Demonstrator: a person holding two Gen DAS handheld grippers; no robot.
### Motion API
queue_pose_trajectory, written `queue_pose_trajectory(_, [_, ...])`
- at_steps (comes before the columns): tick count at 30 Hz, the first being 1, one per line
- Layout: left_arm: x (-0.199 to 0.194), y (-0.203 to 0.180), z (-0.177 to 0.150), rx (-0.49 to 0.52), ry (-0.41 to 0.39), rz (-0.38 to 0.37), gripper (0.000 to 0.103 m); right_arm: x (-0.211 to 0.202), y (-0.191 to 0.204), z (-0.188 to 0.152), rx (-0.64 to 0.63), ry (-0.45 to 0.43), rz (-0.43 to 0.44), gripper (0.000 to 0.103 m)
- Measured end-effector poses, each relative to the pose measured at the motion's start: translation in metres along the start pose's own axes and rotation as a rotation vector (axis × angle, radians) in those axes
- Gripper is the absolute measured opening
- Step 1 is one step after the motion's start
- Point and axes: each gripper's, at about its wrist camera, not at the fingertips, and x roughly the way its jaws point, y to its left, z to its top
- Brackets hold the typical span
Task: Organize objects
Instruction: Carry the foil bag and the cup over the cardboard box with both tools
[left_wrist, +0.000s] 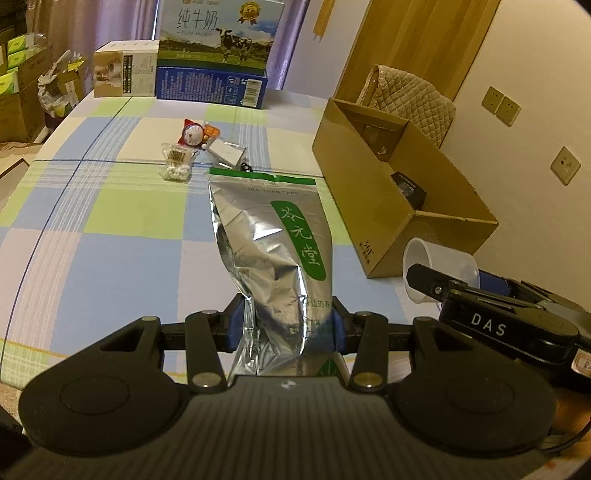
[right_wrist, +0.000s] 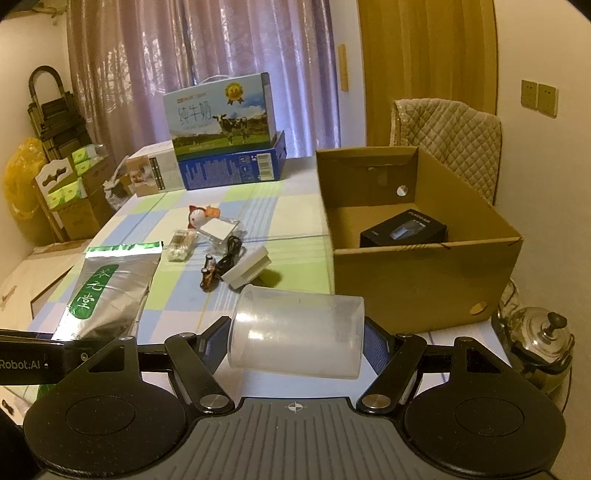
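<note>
Left tool (left_wrist: 288, 325): pinching the foil pouch (left_wrist: 269, 240) at its base, raised above the bench (left_wrist: 110, 240) for carrying
Right tool (right_wrist: 295, 343): clamped across a clear cup (right_wrist: 295, 332) lying sideways, near the cardboard box (right_wrist: 417, 280), its likely destination

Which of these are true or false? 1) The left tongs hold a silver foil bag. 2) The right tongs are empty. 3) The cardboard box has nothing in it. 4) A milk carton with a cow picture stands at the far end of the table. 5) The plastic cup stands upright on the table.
1) True: the left tongs are closed on the silver foil bag.
2) False: the right tongs grip a clear plastic cup.
3) False: the cardboard box holds a small black box.
4) True: the milk carton stands there.
5) False: the cup lies sideways in the tongs, off the table.
</note>
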Motion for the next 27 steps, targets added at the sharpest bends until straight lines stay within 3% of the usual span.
queue_pose_trajectory(15, [0.012, -0.04, 0.023, 0.049, -0.011, -0.06, 0.04, -0.013, -0.036, 0.022, -0.007, -0.047, -0.066, 0.07])
queue_pose_trajectory(27, [0.025, -0.087, 0.061, 0.103, -0.033, -0.12, 0.04, -0.018, -0.086, 0.063, -0.02, -0.081, -0.102, 0.07])
